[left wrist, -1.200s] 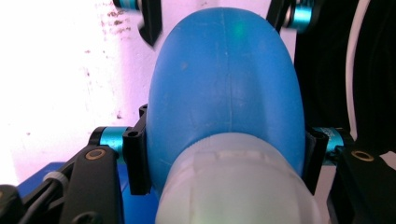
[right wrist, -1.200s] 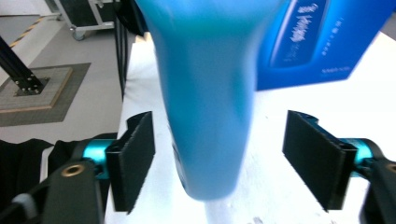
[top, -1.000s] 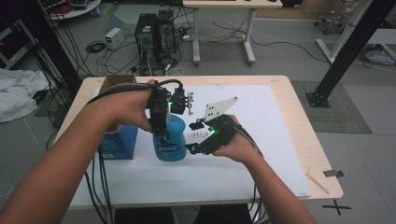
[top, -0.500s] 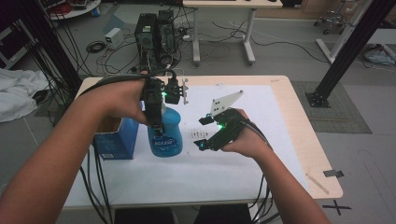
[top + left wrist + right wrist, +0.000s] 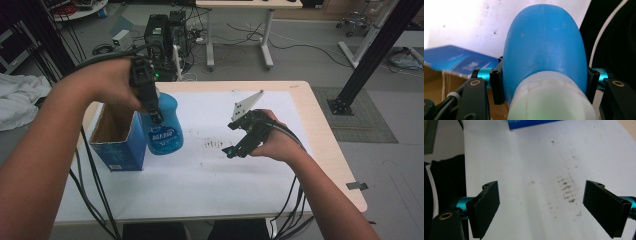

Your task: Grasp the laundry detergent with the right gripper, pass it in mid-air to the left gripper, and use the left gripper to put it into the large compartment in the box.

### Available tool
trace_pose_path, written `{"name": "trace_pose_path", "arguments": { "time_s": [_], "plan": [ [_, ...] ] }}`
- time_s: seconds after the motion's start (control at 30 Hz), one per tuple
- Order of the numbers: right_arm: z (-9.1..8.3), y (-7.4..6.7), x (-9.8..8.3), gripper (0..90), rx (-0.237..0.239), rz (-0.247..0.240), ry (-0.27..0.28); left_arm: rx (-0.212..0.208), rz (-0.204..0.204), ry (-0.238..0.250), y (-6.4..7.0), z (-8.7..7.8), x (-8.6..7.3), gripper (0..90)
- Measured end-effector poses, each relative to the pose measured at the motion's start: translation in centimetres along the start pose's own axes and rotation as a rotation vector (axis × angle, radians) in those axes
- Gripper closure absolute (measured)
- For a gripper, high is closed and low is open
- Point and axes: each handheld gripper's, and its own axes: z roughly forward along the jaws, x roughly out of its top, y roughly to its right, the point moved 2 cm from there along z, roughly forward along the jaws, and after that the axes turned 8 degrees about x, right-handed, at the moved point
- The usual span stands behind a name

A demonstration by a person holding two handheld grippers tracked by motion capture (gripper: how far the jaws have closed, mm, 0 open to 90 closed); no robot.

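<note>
Near the counter's (image 5: 320,150) left edge, the left gripper (image 5: 150,102) clamps the blue bottle (image 5: 164,127) just beside the open box (image 5: 120,145), while the right gripper (image 5: 240,142), jaws just opened wide with nothing between, hovers over smudged white paper (image 5: 210,170) mid-counter.

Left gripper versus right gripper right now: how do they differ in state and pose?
The left gripper is shut on the blue bottle, pads clamping it near its white cap; the right gripper is open with nothing between its jaws, which have just been opening. The left gripper hangs beside the open blue box; the right gripper points at the smudged white sheet. Both have black jaws and trailing cables.
</note>
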Motion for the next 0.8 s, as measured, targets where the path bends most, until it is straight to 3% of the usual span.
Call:
{"name": "trace_pose_path", "arguments": {
  "time_s": [0.4,0.47,0.53,0.8],
  "plan": [
    [0.0,0.0,-0.2,13.2,-0.003,-0.003,-0.015,0.06,-0.283,0.035,-3.3,-2.8,-3.5,38.2],
    [0.0,-0.1,-0.2,13.2,-0.003,-0.006,-0.021,0.064,-0.302,0.04,-3.4,-3.0,-3.8,38.2],
    [0.1,-0.1,-0.3,13.2,0.002,-0.003,-0.028,0.077,-0.374,0.051,-4.2,-3.7,-4.9,38.2],
    [-0.1,0.0,-0.5,13.2,0.0,-0.002,-0.032,0.083,-0.495,0.057,-6.0,-4.3,-7.7,38.2]
  ]
}}
